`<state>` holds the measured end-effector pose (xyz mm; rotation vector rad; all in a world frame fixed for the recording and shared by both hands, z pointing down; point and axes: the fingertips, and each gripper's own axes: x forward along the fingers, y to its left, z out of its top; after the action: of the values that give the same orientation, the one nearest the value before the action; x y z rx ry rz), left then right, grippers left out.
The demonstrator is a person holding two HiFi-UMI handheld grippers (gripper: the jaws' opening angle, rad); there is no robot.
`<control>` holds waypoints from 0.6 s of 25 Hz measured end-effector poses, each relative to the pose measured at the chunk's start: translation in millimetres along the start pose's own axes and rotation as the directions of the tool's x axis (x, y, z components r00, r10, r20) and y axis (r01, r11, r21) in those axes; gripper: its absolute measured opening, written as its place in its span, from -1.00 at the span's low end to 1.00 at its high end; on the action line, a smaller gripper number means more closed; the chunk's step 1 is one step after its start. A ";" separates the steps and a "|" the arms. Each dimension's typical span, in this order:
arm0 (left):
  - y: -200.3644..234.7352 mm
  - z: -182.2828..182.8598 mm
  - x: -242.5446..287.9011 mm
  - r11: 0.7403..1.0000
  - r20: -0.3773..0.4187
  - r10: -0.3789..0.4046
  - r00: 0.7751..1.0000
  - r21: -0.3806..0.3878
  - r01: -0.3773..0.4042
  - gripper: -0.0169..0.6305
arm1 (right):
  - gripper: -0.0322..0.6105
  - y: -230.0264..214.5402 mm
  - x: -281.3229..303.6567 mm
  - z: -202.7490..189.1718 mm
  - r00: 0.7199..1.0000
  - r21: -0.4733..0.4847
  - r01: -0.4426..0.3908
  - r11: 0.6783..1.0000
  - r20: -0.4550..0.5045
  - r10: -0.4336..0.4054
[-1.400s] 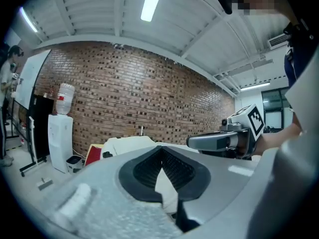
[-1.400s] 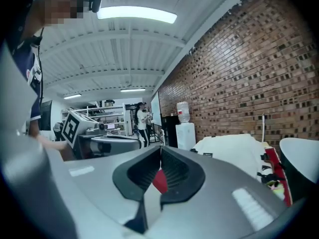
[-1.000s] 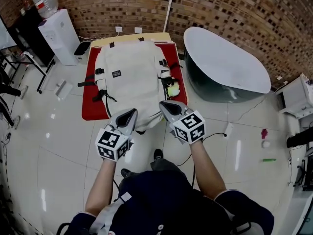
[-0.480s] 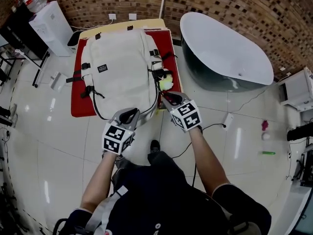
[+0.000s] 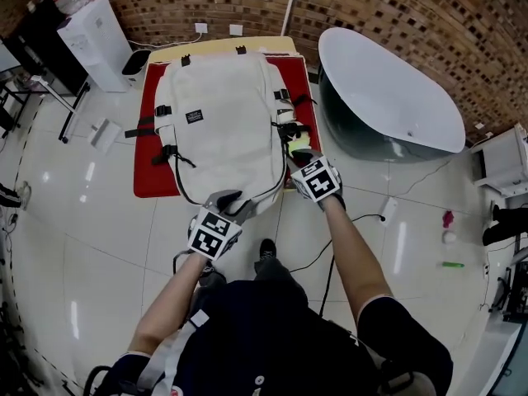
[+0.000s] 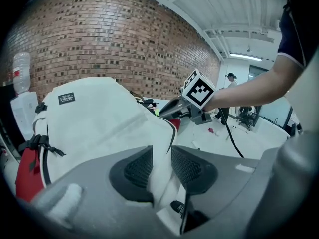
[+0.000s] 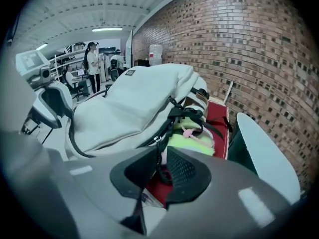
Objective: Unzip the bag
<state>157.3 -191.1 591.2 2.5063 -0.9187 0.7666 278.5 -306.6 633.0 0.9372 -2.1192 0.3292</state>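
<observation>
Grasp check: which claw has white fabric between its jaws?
The left claw, just opened around white backpack fabric; the right claw, just closing, straddles a dark cord.

Matt cloth bag (image 5: 223,130), glossy floor (image 5: 91,246)

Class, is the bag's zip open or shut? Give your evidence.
Shut, as far as visible: the zip runs as one thin dark line round the bag, with no gap showing the inside.
</observation>
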 end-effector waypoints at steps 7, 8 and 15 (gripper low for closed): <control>6.2 -10.4 -4.6 1.000 -0.020 -0.010 1.000 -0.005 0.009 -0.58 | -0.76 12.3 4.5 -3.9 0.995 -0.116 -0.041 0.992 -0.093 0.030; 6.6 -10.8 -5.6 1.000 -0.019 -0.008 1.000 -0.007 0.008 -0.58 | -0.72 14.1 3.4 -7.9 0.993 -0.125 -0.055 0.991 -0.107 0.041; 7.3 -10.5 -6.9 1.000 -0.015 0.006 1.000 -0.024 -0.006 -0.58 | -0.69 15.5 12.9 -20.1 0.991 -0.140 -0.037 0.989 -0.136 0.018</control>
<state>144.1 -187.9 596.4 2.4755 -0.9253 0.7703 273.1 -292.4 657.0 0.7818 -2.0048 0.2442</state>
